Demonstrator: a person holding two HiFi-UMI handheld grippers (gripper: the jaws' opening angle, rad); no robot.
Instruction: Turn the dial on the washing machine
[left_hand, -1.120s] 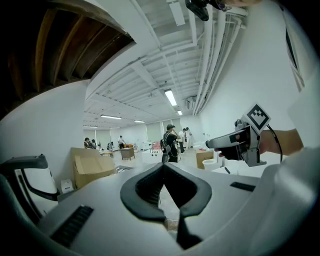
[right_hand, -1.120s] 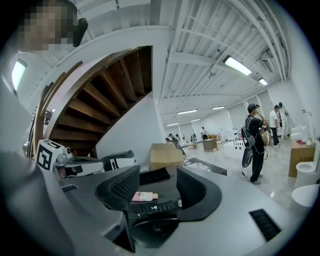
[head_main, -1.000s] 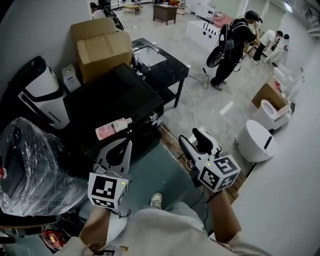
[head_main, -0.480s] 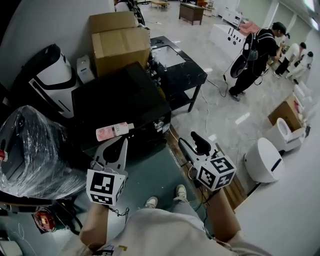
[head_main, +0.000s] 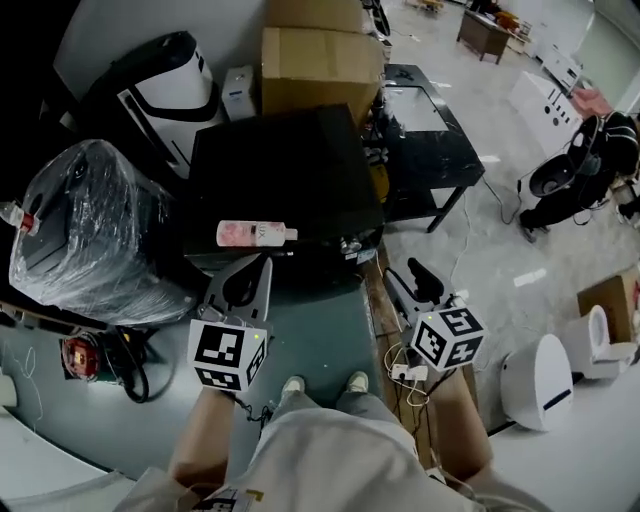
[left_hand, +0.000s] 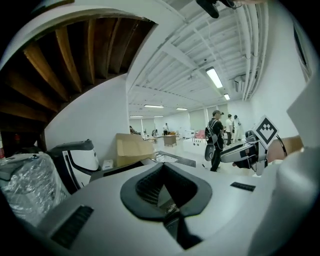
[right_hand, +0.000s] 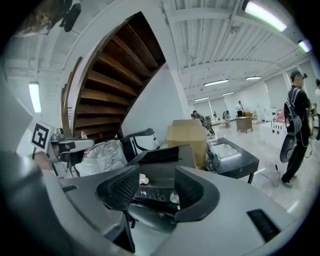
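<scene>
Right gripper (head_main: 403, 272) wide and empty, left gripper (head_main: 264, 262) pinched together on nothing (both near the black washing machine (head_main: 280, 160)).

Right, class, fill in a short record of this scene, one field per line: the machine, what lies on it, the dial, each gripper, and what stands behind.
Machine: black washing machine, in front of the person
On top: pink bottle, lying on its side
Dial: silver dial on the control panel, untouched
Left gripper: jaws together, empty
Right gripper: jaws apart, empty, aimed towards the dial
Behind: cardboard box
</scene>
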